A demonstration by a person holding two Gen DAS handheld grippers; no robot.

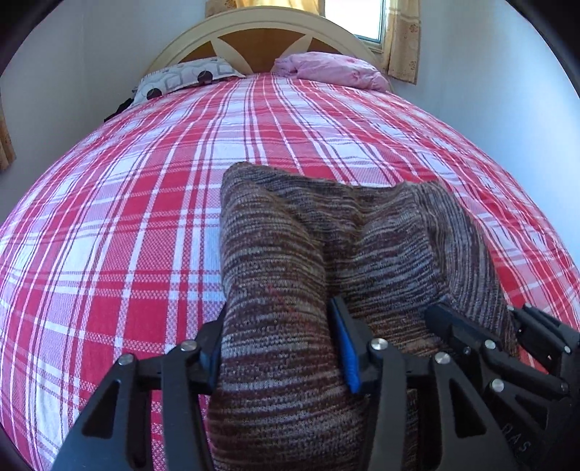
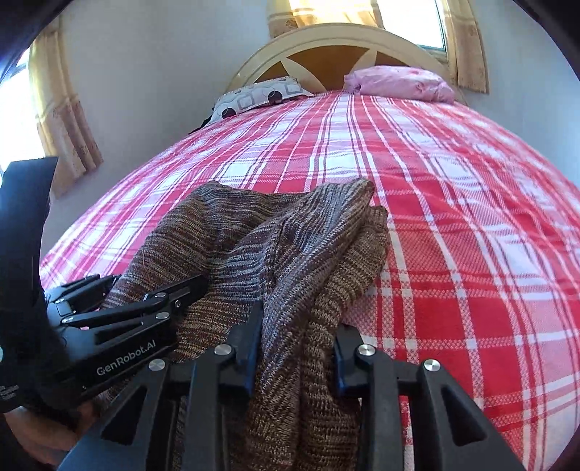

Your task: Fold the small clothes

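Two grippers grasp one brown-and-grey striped knit garment point(image 1: 290, 246) lying bunched on the near part of a bed with a red-and-white plaid bedspread point(image 1: 127, 217). The left gripper point(image 1: 279, 347) has its blue-padded fingers point(image 1: 348, 358) pinching a thick fold of the knit. The right gripper point(image 2: 297, 347), just beside it, pinches an adjacent fold. A patterned pillow point(image 1: 181, 78) and a pink pillow point(image 1: 326, 69) lie at the arched headboard point(image 1: 261, 21).
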